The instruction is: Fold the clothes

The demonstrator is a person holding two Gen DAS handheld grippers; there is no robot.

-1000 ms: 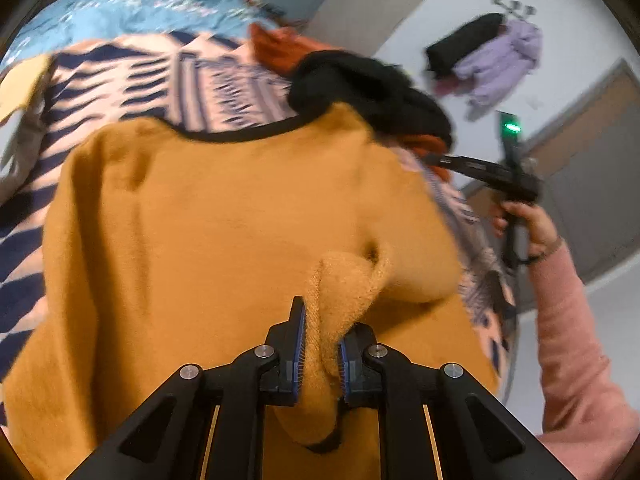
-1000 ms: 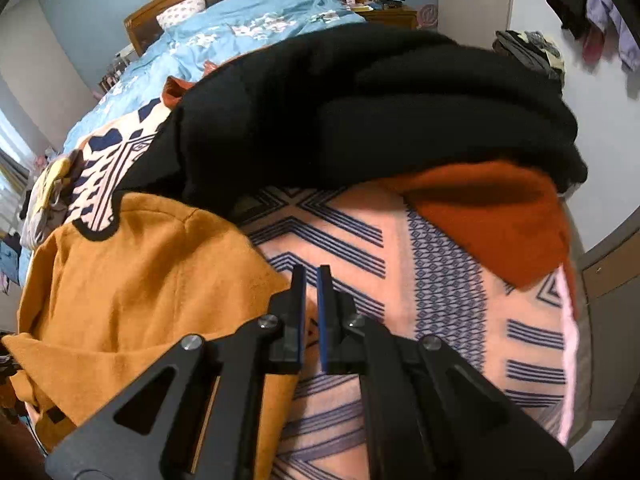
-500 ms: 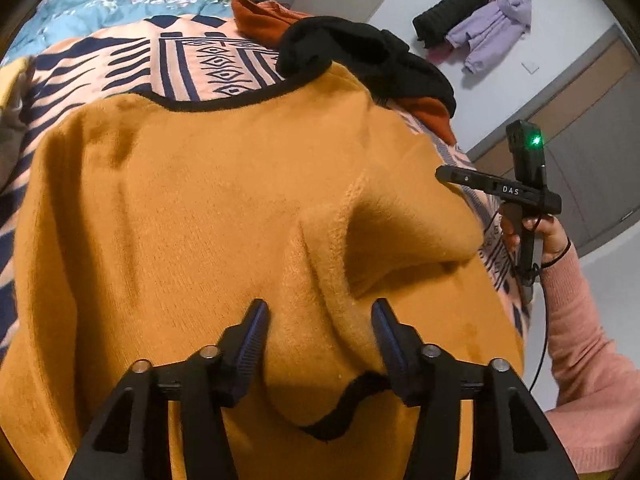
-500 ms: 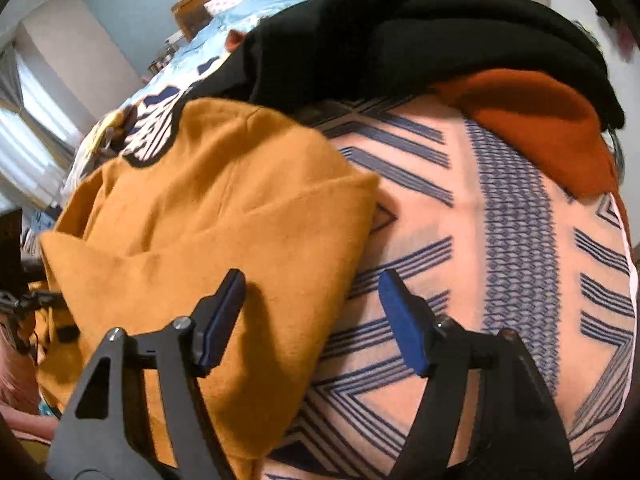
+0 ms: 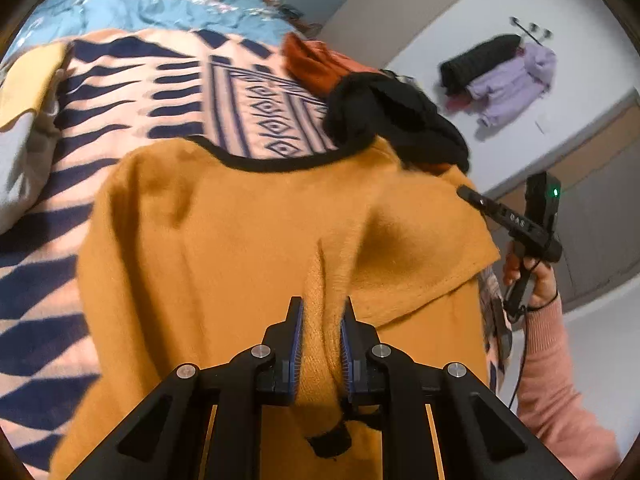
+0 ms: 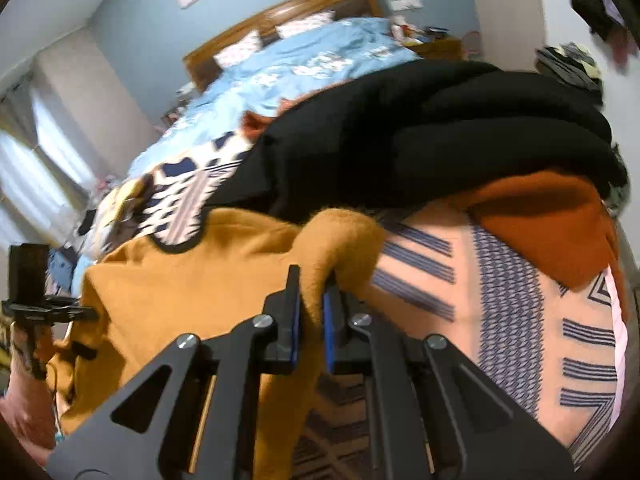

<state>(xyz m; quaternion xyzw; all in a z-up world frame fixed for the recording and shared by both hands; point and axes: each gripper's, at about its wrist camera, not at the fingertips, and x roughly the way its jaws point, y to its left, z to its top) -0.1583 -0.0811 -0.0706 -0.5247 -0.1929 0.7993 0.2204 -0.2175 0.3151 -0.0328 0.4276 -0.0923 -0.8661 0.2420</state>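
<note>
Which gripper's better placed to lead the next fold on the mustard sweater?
Probably right gripper: closing on the mustard sweater at its free side edge beside bare blanket. Left gripper closes on a mid-fabric ridge.

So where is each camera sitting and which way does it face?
Left wrist: on the left gripper, looking down at the mustard sweater; right gripper and pink sleeve show.
Right wrist: on the right gripper, facing the headboard; its jaws are closing on sweater.
Shared: sweater, patterned blanket, black garment.
</note>
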